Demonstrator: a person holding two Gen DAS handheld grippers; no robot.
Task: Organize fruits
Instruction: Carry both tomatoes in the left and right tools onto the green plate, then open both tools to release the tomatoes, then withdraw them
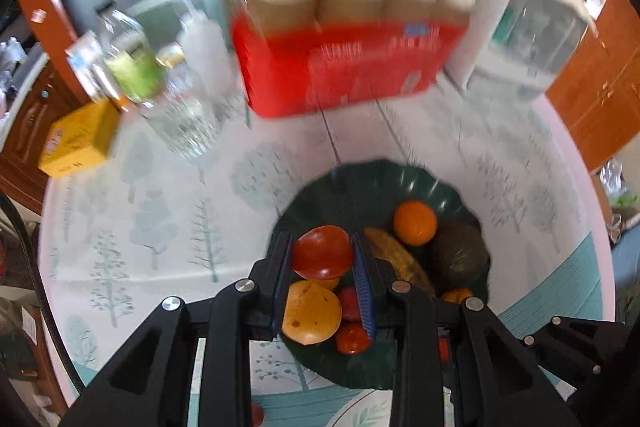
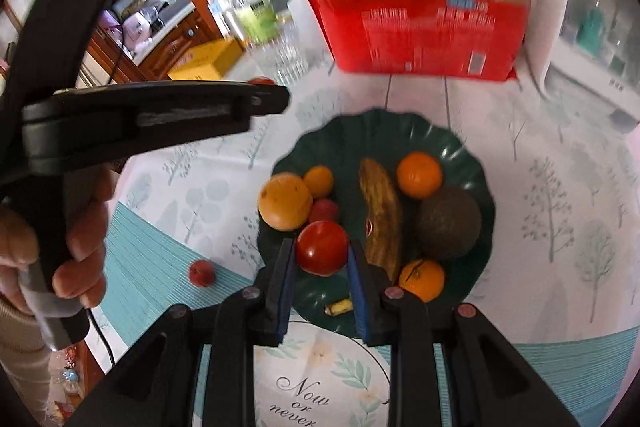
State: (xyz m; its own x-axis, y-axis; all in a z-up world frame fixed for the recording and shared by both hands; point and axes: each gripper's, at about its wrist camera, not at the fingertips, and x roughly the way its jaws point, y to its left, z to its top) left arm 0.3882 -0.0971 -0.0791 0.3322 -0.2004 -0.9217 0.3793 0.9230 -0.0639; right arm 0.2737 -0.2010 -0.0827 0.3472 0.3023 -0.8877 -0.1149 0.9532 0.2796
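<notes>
Care matters here: each tomato should come down gently onto bare space in the dark green scalloped plate (image 2: 472,163), clear of the fruit already there. Left gripper (image 1: 323,259) clamps a glossy red-orange tomato (image 1: 322,251); right gripper (image 2: 321,251) clamps a smooth round red tomato (image 2: 322,247), both above the plate.

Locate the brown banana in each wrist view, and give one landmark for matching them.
Left wrist: the banana lies on the dark green plate, low and right of centre, below the orange.
Right wrist: the banana lies mid-plate, near the picture's centre, left of the orange.
Shared landmark: the red carton beyond the plate, at the top of both.
</notes>
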